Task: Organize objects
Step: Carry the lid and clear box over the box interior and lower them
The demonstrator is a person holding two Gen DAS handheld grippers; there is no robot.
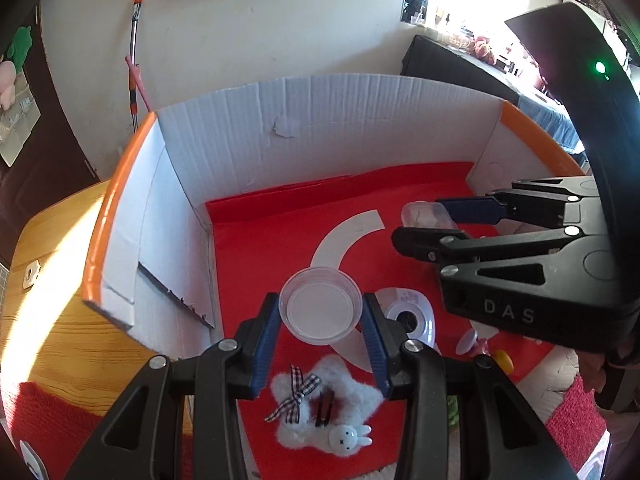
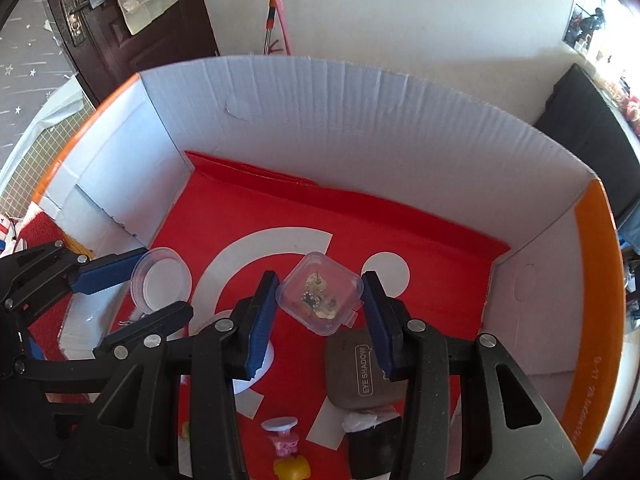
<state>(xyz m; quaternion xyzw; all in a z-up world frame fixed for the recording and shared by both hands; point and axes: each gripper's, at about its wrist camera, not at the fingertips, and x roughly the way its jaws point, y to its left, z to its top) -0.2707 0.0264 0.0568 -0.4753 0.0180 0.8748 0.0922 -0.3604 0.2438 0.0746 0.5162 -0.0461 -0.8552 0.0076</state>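
Note:
Both grippers hover inside a white cardboard box (image 1: 240,128) with a red floor. My left gripper (image 1: 322,312) is shut on a clear round plastic cup (image 1: 320,306), which also shows in the right wrist view (image 2: 162,280). My right gripper (image 2: 320,300) is shut on a small clear square case (image 2: 320,298) with gold earrings inside; it shows in the left wrist view (image 1: 426,216) too. Below the left gripper lies a white fluffy star clip (image 1: 324,400) with a checked bow and a bunny charm.
A brown eye shadow case (image 2: 360,372), a white round dish (image 1: 408,316), a pink suction toy (image 2: 282,434) and a yellow piece (image 2: 292,470) lie on the box floor. The box stands on a wooden table (image 1: 60,280). A dark door (image 2: 104,40) is behind.

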